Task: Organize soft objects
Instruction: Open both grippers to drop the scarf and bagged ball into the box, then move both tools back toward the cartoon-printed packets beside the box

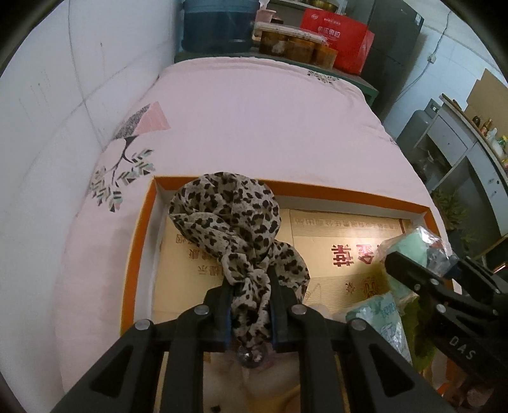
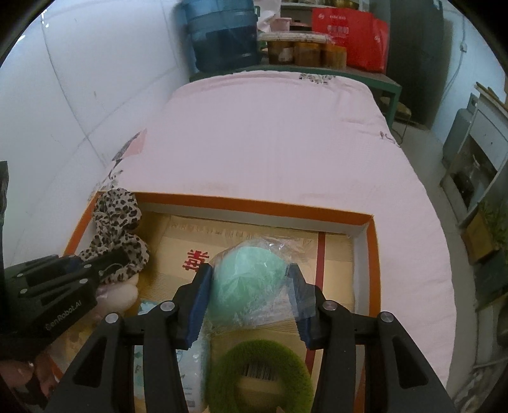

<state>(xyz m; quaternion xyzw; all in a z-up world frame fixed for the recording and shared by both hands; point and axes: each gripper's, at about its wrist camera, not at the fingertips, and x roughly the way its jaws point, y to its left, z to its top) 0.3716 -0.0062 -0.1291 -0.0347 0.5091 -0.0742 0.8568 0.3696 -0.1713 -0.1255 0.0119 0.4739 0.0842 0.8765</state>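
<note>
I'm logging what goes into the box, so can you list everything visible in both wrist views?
leopard scarf: one, tan with black spots, bunched over the box's left end, in the left tool
bagged green puff: one, mint, in clear plastic, between the right tool's pads
fuzzy ring: one, moss green, in the box below the puff
printed packet: one, pale teal, in the box
pink plush: one, pale, under the scarf
box: one, orange rim, cardboard lining, on the bed
bedspread: one, pink
water jug: one, blue, beyond the bed
red carton: one, beside jars
left tool: black
right tool: black, blue pads
</note>
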